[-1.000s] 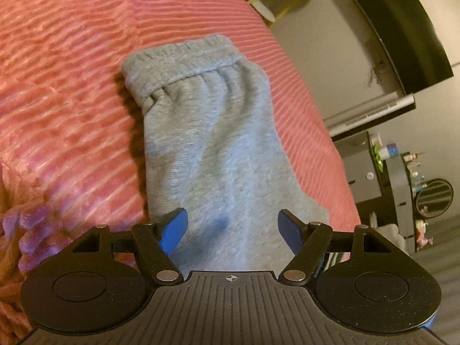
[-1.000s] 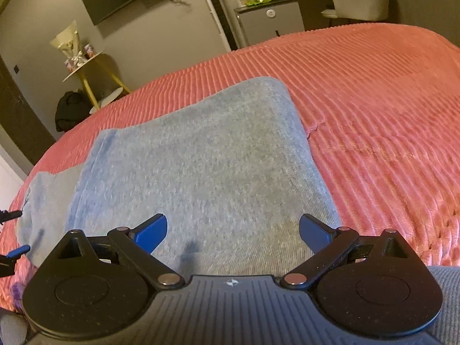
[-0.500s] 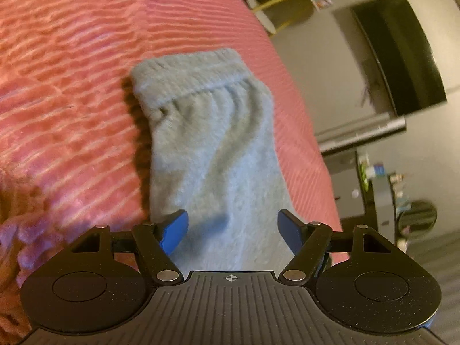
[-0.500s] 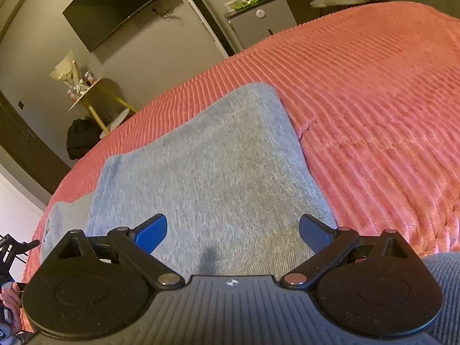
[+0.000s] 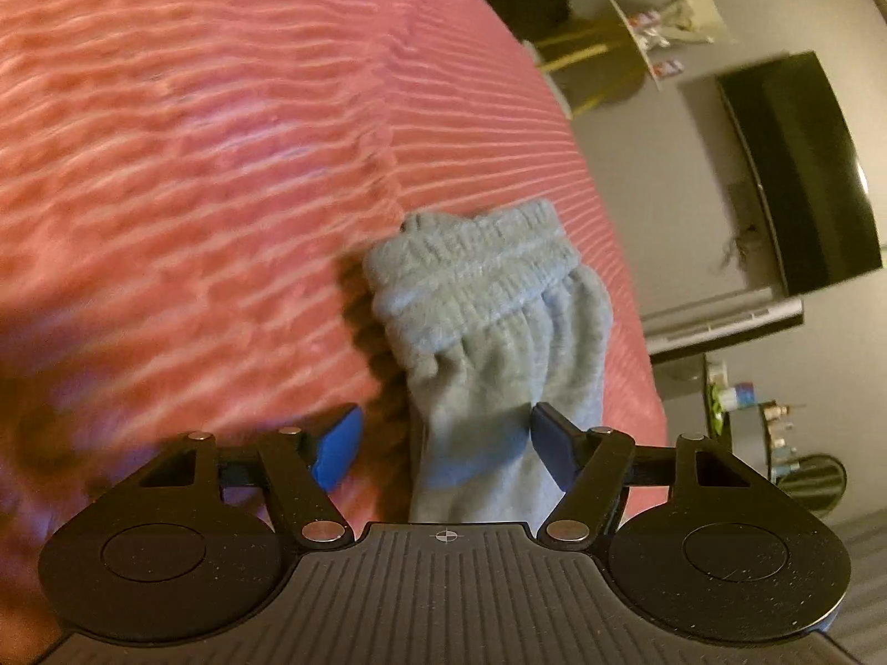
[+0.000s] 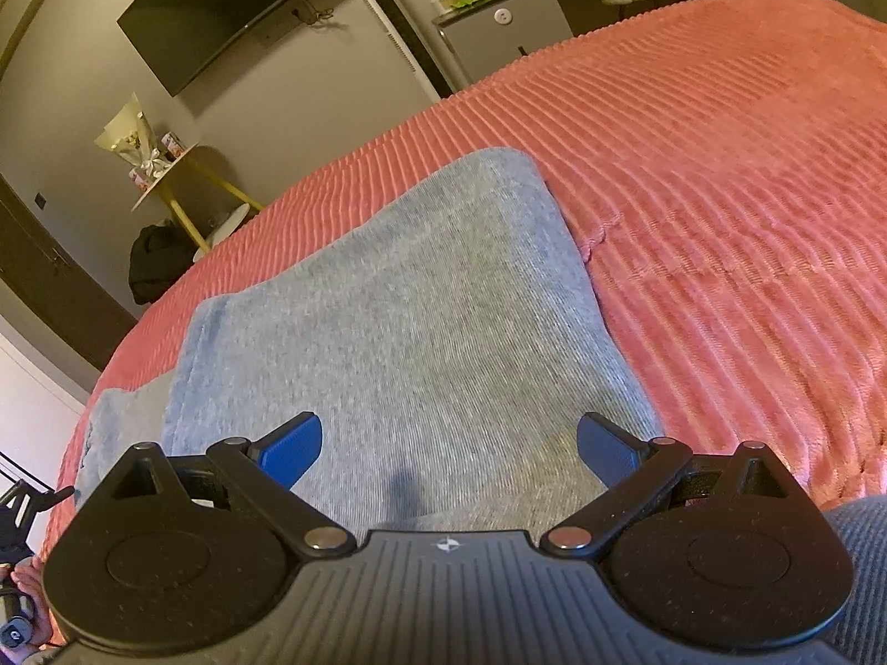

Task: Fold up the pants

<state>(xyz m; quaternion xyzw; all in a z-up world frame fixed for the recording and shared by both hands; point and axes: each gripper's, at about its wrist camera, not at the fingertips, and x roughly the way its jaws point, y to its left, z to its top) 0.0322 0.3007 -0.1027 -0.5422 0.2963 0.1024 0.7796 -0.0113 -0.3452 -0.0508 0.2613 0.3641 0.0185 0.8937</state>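
Grey pants [image 6: 399,321] lie flat on a pink ribbed bedspread [image 6: 720,177]. In the left wrist view their leg end [image 5: 499,332] with a ribbed cuff [image 5: 477,271] stretches away from me. My left gripper [image 5: 446,443] hangs open over the leg's left edge; the right pad is above the cloth and the left pad [image 5: 338,446] above the bedspread. My right gripper [image 6: 449,451] stands open low over the wide upper part of the pants, with nothing pinched.
A black TV [image 6: 216,5] hangs on the grey wall. A yellow-legged side table [image 6: 183,183] with a bouquet and a black bag [image 6: 158,269] stand by the bed's far side. A small grey fridge [image 6: 499,33] sits beyond. A hand [image 6: 27,598] holds the left gripper at lower left.
The left gripper slid sideways towards the leg's left edge and dropped lower, so the cuff now sits nearer and to the right. The right gripper's view rolled slightly; its jaws stayed wide.
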